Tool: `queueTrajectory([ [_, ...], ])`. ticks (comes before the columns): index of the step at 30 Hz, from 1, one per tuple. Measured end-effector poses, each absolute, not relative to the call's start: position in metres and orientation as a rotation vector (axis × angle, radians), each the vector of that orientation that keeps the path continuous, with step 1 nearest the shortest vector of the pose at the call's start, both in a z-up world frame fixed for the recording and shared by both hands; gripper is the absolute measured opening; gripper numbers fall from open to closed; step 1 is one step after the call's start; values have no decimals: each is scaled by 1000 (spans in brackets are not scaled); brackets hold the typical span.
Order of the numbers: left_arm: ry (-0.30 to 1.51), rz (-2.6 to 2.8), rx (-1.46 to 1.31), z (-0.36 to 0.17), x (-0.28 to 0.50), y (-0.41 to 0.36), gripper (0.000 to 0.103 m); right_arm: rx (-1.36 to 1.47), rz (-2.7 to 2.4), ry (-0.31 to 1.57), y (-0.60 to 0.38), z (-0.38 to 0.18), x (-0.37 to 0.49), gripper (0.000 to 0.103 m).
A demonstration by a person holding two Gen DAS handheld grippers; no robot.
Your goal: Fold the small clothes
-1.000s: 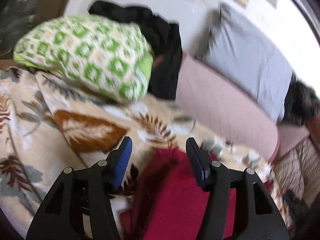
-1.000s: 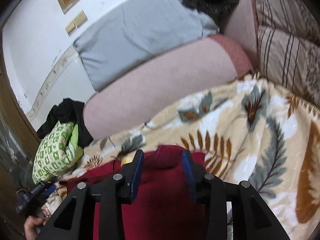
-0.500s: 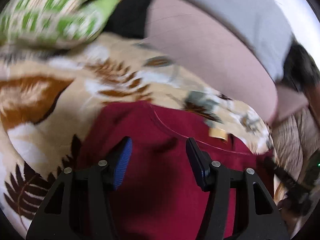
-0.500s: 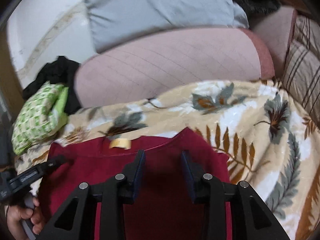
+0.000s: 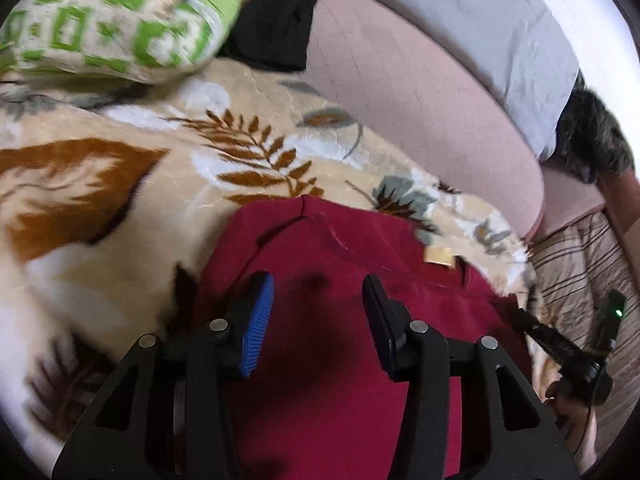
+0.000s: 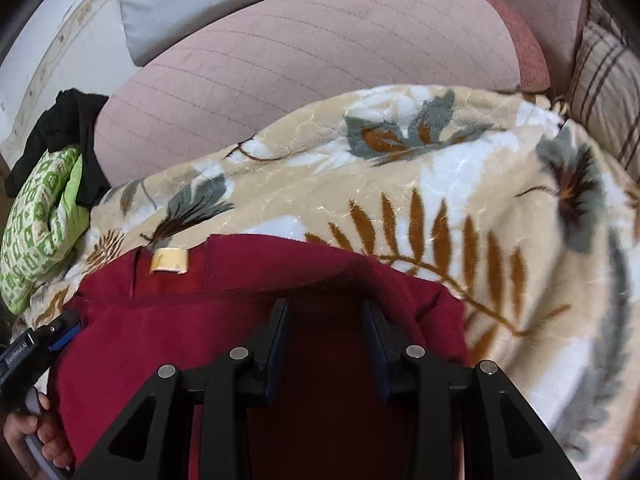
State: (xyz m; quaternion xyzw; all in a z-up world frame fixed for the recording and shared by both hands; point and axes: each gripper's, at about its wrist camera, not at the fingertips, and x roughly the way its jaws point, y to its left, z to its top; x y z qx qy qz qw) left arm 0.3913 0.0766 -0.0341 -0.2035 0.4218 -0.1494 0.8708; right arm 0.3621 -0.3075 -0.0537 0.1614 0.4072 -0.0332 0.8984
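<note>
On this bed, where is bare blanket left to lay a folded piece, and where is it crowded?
Free: the leaf-print fleece blanket right of the dark red knit garment, up to the striped cushion. Also the strip between the garment's collar and the pink quilted bolster. Crowded: the far left corner, where the green-patterned pillow and black cloth pile up.

Dark red garment, leaf-print cream blanket

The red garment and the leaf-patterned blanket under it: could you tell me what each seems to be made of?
Red garment: probably a soft matte knit or fleece, with a faintly fuzzy surface and no shine. Leaf-patterned blanket: likely plush synthetic fleece, given its slight sheen and a pile that shows crease lines. Neither fibre can be confirmed.
</note>
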Motion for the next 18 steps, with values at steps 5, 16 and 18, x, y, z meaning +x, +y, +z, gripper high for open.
queueTrajectory([
  [5,788,-270,-500,-3,326,116,70,394,-40,678,-292,12,283,38],
  [16,902,-288,-725,-47,219,159,70,420,-7,779,-224,-31,149,39],
  [18,917,-311,-748,-50,222,153,70,386,29,773,-216,-33,152,39],
])
